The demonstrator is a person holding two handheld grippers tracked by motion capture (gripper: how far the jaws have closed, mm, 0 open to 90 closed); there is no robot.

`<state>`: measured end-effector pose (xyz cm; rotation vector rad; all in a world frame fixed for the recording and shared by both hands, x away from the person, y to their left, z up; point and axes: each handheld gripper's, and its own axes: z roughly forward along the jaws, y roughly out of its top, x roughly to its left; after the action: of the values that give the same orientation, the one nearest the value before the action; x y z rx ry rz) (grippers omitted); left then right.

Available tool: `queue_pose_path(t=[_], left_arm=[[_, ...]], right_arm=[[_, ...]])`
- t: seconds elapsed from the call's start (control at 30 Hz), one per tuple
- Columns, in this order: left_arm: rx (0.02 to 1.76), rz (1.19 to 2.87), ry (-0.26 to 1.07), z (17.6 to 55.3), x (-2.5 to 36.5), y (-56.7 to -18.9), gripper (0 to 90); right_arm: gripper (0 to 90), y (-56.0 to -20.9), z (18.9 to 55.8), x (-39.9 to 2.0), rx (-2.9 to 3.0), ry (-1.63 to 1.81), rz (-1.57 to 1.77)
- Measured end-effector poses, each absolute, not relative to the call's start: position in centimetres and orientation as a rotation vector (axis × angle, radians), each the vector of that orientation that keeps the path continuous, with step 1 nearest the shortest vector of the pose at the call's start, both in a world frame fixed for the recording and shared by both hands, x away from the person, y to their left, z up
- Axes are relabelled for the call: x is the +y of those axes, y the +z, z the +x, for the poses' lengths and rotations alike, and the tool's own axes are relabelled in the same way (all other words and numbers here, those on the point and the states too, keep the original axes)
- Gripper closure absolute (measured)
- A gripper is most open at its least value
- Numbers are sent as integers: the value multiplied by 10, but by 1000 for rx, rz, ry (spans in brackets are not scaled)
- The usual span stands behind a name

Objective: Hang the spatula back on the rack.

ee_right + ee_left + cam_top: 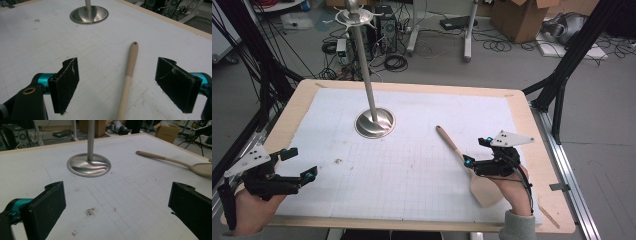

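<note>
White table mat, wooden spatula between open right tool

A wooden table holds a big white sheet with a grid, and on the sheet sit a shiny round metal base and a wooden spoon lying flat.

A pale wooden spatula lies flat on the tabletop. Its handle end points toward the steel stand base, and the broad blade lies farthest from that base.
</note>
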<state>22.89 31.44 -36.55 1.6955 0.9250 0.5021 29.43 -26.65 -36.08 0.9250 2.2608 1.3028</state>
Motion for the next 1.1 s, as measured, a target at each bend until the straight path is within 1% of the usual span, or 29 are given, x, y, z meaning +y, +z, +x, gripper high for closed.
queue_pose_path(t=[0.43, 0.83, 0.97, 1.03, 1.1], left_arm=[[920, 1702, 493, 230, 312, -366, 17], [920, 1691, 504, 229, 317, -364, 17], [911, 1681, 487, 229, 316, -362, 17], [906, 1694, 508, 228, 313, -361, 17], [899, 1696, 501, 228, 312, -361, 17]], right_arm=[[187, -366, 298, -268, 2232, 1258, 980], [187, -380, 310, -258, 2285, 1165, 1022], [187, -384, 313, -257, 2297, 1153, 1052], [187, -385, 314, -257, 2297, 1164, 1067], [187, -387, 315, -257, 2299, 1162, 1076]])
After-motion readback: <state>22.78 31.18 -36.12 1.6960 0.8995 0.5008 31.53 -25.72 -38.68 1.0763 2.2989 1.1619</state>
